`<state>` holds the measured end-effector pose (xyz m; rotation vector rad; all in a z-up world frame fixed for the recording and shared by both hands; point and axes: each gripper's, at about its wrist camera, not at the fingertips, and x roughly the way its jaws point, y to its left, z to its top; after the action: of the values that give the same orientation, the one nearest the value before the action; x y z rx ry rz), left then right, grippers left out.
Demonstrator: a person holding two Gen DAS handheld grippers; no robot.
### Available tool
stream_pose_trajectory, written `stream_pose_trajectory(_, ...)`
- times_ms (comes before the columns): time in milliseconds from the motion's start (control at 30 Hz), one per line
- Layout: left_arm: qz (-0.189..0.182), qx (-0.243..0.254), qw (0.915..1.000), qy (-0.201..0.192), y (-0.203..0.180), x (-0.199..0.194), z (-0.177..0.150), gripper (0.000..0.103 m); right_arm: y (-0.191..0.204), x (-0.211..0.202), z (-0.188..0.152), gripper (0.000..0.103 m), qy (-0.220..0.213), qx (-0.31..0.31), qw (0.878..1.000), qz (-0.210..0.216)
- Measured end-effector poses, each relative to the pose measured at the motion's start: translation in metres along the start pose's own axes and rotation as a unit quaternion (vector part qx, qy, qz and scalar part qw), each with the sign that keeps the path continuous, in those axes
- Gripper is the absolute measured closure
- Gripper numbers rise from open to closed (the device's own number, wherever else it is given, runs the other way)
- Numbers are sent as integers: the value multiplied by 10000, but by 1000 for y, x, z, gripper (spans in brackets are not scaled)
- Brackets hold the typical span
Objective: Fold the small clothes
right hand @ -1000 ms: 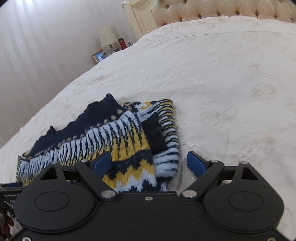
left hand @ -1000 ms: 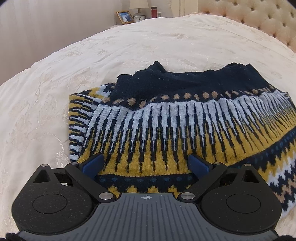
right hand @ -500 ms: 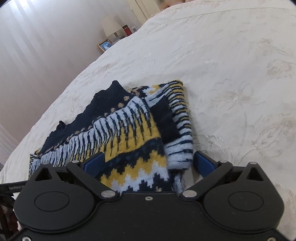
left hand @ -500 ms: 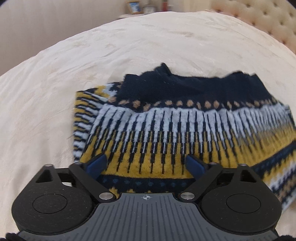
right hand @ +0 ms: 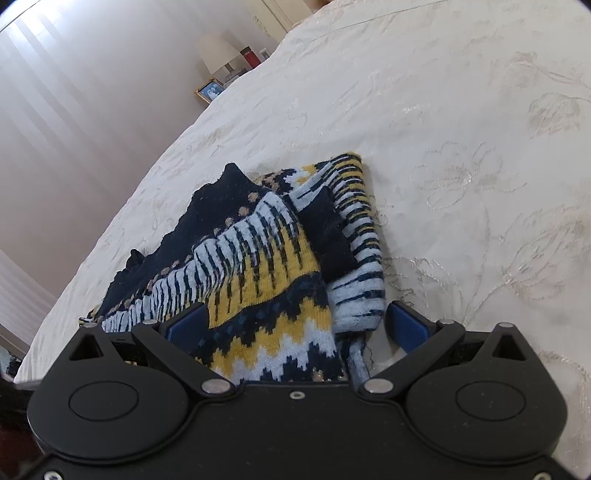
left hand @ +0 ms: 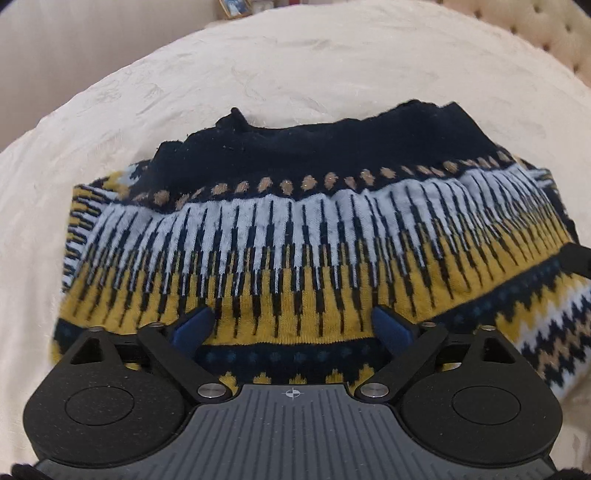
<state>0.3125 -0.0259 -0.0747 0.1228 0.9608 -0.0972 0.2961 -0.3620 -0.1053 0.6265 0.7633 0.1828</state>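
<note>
A small knit sweater (left hand: 295,236), patterned navy, white, yellow and tan, lies partly folded on the cream bedspread (left hand: 258,74). My left gripper (left hand: 293,325) is open, its blue fingers spread over the sweater's near yellow band. In the right wrist view the sweater (right hand: 251,258) shows a striped sleeve folded over its right side. My right gripper (right hand: 295,325) is open, its fingers straddling the sweater's near right corner. I cannot tell whether either gripper touches the fabric.
A tufted cream headboard (left hand: 546,29) is at the far right. A nightstand with a lamp (right hand: 218,55), a framed photo (right hand: 209,90) and a red cup (right hand: 251,57) stands beyond the bed. Pale curtains (right hand: 55,110) hang on the left.
Both grippers have moved forward and down toward the sweater, which now looms larger. Both stay open. The sweater has not moved.
</note>
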Motion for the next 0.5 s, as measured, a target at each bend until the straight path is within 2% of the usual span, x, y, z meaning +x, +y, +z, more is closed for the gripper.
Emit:
stream_pose_trajectory(133,-66,1,10000,-66,4,4,0,0,-2,4,0,0,25,4,10000,67)
stream_pose_trajectory(200,-77,-9,9999,-71,6,5,1,0,-3,6,1,0,16,74,9997,247)
stream_pose_trajectory(367,-42,-3,9999,-103,3,0,3,0,-15,12,2,0,-40,678,9935,913)
stream_pose_trajectory(500,-120,-31,9999,-6,5,-2,9,1,-19,12,3,0,-61,955,9902,1022)
